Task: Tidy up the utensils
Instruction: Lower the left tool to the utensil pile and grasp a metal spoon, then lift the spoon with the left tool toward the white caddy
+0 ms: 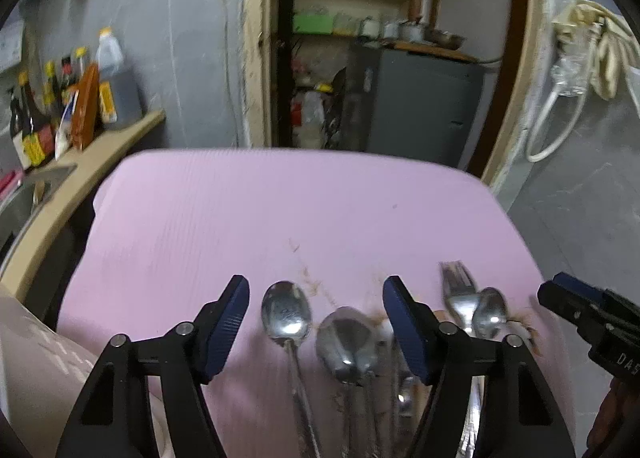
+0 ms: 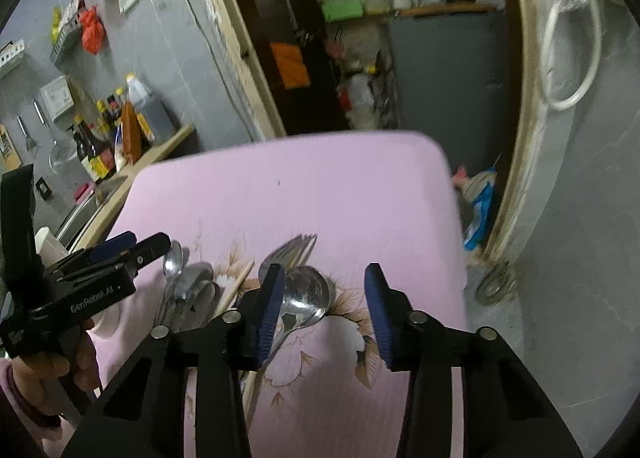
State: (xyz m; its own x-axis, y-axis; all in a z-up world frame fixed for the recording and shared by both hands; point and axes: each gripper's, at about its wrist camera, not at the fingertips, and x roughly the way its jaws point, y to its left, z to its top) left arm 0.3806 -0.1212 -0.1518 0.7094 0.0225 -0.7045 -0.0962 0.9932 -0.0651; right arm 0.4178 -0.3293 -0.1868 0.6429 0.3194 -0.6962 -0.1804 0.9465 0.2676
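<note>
Metal utensils lie in a loose pile on a pink floral mat [image 1: 240, 218]. In the left wrist view my left gripper [image 1: 316, 298] is open above the pile, with a spoon [image 1: 286, 314] and a larger spoon [image 1: 346, 338] showing between its fingers, untouched. A fork [image 1: 458, 290] and a small spoon [image 1: 490, 312] lie further right, near my right gripper [image 1: 560, 290]. In the right wrist view my right gripper [image 2: 324, 278] is open over a big spoon [image 2: 306, 294], a fork [image 2: 292, 250] and wooden chopsticks [image 2: 240, 282]. My left gripper [image 2: 132, 246] hovers by stacked spoons [image 2: 188, 290].
A wooden counter [image 1: 100, 150] with sauce bottles [image 1: 36, 118] runs along the left. Behind the mat a doorway opens onto shelves and a grey cabinet [image 1: 420, 98]. A white cup [image 2: 48, 246] stands at the left edge. Floor and a caster wheel [image 2: 494, 286] lie to the right.
</note>
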